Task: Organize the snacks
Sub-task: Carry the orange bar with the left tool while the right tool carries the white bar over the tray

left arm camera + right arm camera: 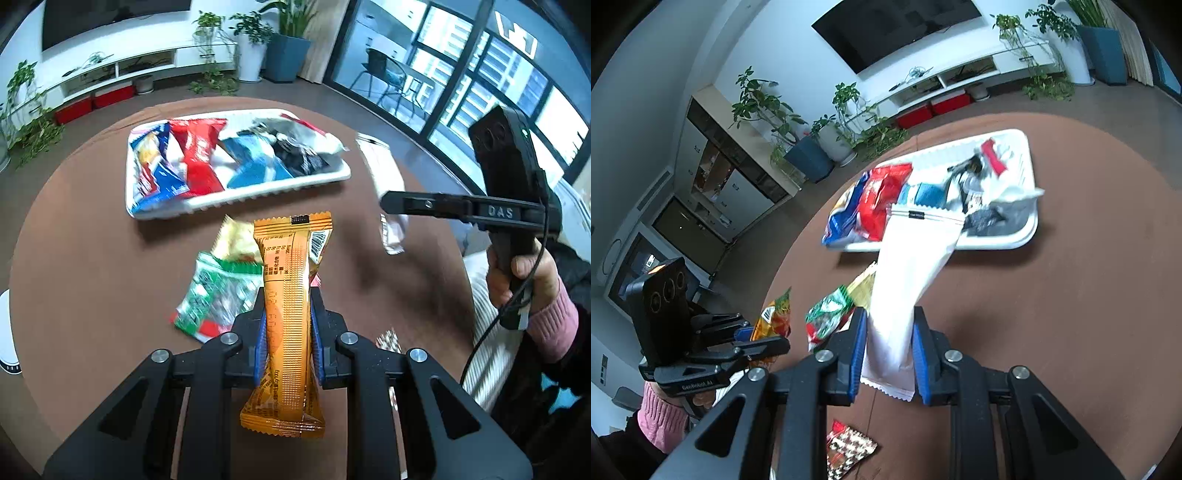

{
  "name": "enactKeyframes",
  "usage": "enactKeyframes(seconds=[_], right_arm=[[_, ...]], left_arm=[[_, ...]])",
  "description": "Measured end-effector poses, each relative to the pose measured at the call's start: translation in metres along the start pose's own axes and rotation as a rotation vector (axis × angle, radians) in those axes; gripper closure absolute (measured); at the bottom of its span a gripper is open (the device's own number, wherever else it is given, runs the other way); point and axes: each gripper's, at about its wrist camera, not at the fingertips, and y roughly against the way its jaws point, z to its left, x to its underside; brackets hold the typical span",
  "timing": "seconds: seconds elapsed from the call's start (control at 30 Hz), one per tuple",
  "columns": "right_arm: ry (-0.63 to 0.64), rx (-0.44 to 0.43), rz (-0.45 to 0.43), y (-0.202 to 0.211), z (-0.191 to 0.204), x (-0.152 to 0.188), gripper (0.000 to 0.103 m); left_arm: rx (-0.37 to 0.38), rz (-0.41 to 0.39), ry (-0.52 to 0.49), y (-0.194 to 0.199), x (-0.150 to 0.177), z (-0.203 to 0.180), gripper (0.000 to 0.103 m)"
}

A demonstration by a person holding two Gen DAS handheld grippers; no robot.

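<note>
On the round brown desk [92, 258] a white tray [236, 199] lay toward the far edge, already filled with snack packs: blue, red and dark ones side by side. Between the tray and the near edge the surface was mostly bare on the right side, so there was open room there. On the left side loose packs lay just in front of the tray: a green pack [218, 295] and a yellow pack [238, 240], touching each other. A small checkered pack [849, 450] lay close to the near edge.

The left claw [288, 332] was closed on an orange bar [288, 314], which stood upright between the blue pads, above the desk. The right claw [890, 350] was closed on a white pack [908, 277], which reached toward the tray's near rim. A hand [517, 280] in a pink sleeve held the right tool.

Behind the desk were a white shelf with red boxes, several potted plants, a dark screen on the wall and large windows.
</note>
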Motion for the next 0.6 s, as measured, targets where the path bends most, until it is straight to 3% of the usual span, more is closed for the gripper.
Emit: enactKeyframes(seconds=[0.6], right_arm=[[0.032, 0.035, -0.021, -0.023, -0.017, -0.078, 0.078]], left_arm=[[-0.049, -0.028, 0.085, -0.01, -0.09, 0.038, 0.085]])
